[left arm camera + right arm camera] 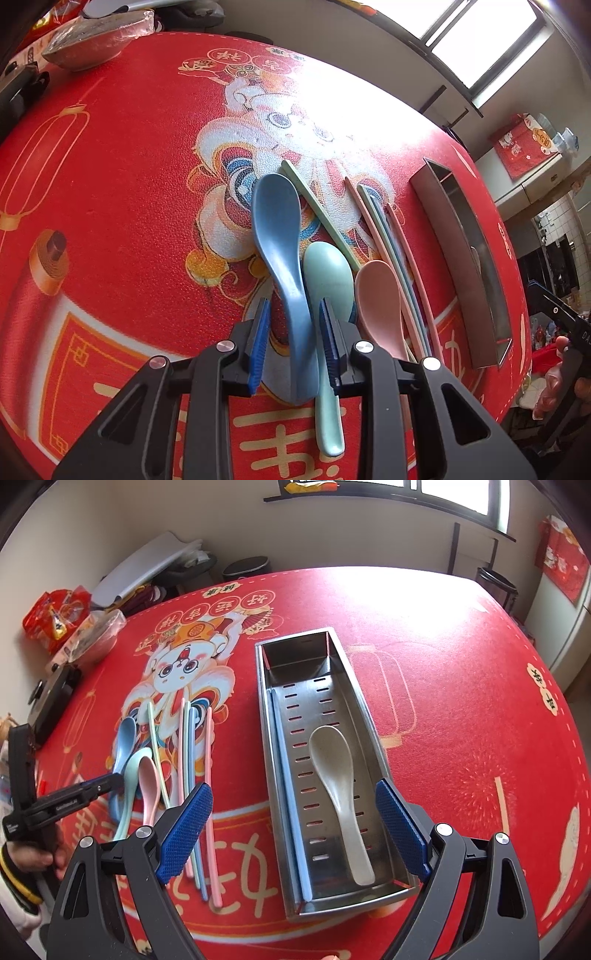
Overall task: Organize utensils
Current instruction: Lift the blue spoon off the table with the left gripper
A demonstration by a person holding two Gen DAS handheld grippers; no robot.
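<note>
My left gripper straddles the handle of a blue spoon on the red mat, jaws open, pads not clearly touching it. A green spoon and a pink spoon lie to its right, beside several pastel chopsticks. My right gripper is wide open and empty above the near end of a steel utensil tray. The tray holds a beige spoon and blue chopsticks along its left wall. The tray also shows in the left wrist view.
A red printed mat covers the table. A wrapped bowl and a black device sit at the far left edge, with snack bags behind. The left gripper shows at the left in the right wrist view.
</note>
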